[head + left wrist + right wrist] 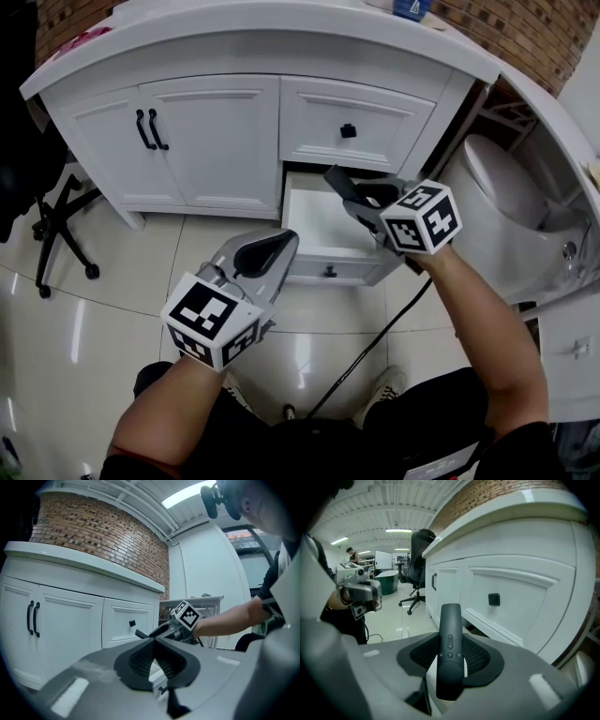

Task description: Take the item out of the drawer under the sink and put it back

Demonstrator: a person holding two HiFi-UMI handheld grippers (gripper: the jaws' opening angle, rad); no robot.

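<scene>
In the right gripper view, a dark grey remote control (450, 648) stands upright between the jaws, buttons facing the camera. My right gripper (451, 656) is shut on its lower half. In the head view the same remote (337, 182) sticks up and to the left out of my right gripper (361, 202), above the open lower drawer (333, 272) of the white vanity. The drawer's white inside shows nothing else. My left gripper (267, 253) hangs shut and empty just left of the drawer front; its pads (140, 658) meet in the left gripper view.
The upper drawer (348, 130) with a black knob is closed, as are the cabinet doors (147, 129) to its left. A toilet (511, 202) stands at the right and an office chair (56, 216) at the left. A black cable (375, 337) runs across the tiled floor.
</scene>
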